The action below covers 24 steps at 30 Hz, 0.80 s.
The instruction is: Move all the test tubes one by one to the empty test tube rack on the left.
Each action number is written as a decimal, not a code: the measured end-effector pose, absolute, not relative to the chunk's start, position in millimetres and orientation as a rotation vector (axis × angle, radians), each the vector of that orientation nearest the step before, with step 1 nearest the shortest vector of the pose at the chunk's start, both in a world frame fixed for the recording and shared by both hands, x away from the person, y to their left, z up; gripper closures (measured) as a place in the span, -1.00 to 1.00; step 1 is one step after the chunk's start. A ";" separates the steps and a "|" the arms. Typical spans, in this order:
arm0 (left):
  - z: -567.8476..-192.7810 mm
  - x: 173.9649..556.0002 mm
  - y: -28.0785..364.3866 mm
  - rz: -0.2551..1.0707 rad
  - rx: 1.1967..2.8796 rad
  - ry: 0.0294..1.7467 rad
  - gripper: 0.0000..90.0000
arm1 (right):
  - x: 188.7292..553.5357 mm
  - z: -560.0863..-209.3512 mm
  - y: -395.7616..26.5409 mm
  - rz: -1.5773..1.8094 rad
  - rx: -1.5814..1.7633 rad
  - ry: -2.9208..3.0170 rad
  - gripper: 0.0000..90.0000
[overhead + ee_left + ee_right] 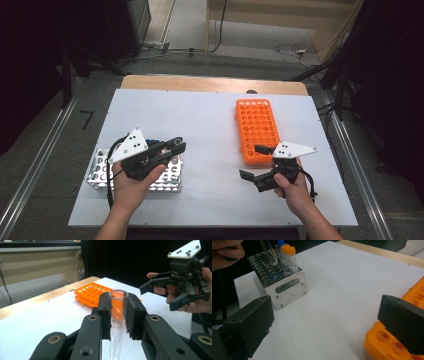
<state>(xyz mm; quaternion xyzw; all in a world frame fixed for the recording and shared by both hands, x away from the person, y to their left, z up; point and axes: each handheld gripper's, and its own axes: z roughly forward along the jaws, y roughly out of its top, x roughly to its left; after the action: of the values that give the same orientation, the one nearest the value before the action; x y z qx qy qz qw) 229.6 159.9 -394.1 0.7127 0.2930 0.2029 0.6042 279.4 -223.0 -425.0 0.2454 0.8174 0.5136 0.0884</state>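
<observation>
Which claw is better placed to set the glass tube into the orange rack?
Left, probably: the left claw already grips the glass tube. The right claw stands open and empty beside the orange rack.

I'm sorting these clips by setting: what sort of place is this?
Probably a lab bench set up for recording: a white table holds an orange tube rack and a metal tube rack, and the left gripper grips a clear glass test tube.

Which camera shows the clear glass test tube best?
The left gripper view: the clear glass test tube stands large, clamped between the left gripper jaws. The right gripper view catches its lower end; the high view hides it.
</observation>
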 end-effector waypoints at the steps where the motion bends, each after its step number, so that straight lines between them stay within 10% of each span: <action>1: -394.4 229.7 162.1 0.474 1.646 0.685 0.69 | 280.0 -424.5 -225.2 1.525 0.733 2.426 -1.00; 24: -395.0 222.8 214.4 0.603 1.592 0.819 0.69 | 289.0 -432.4 -308.8 1.476 0.907 2.256 -1.00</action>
<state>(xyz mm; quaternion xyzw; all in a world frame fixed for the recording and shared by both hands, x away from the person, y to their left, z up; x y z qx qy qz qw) 222.8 214.4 -395.0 0.6829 0.3513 0.2584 0.5861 289.0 -308.8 -432.4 0.3153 0.7843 0.5134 0.1481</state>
